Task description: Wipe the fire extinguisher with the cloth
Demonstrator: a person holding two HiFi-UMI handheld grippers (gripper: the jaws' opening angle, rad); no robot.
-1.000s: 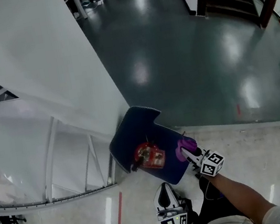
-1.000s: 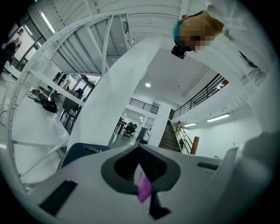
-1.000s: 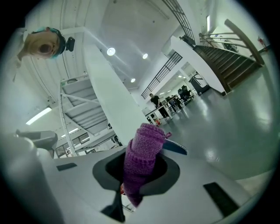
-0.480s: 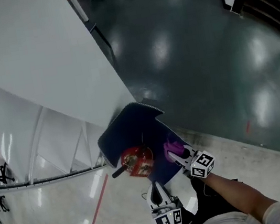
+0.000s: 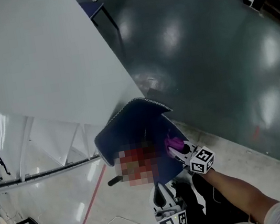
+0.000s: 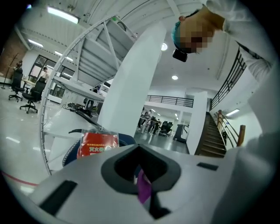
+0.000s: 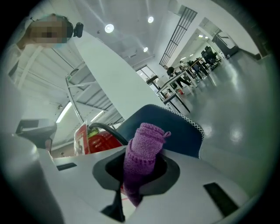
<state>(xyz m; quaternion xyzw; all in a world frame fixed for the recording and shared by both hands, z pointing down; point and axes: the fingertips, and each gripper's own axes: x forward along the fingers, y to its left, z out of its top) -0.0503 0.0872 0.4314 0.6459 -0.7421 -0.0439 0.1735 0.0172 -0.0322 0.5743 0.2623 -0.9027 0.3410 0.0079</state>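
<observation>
Purple cloth (image 7: pixel 142 148) stays pinched in the right gripper (image 7: pixel 139 171); the fire extinguisher (image 7: pixel 105 141) just to its left remains untouched, wiping not begun.

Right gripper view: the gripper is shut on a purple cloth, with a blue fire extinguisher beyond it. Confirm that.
Not quite: the fire extinguisher is red, not blue, as the right gripper view shows. The right gripper is indeed shut on the purple cloth.

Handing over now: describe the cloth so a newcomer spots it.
A blue mat lies at the foot of the white column, the red extinguisher on it. Beside that, the right gripper clamps the cloth: a rolled purple knit, the only purple thing.
</observation>
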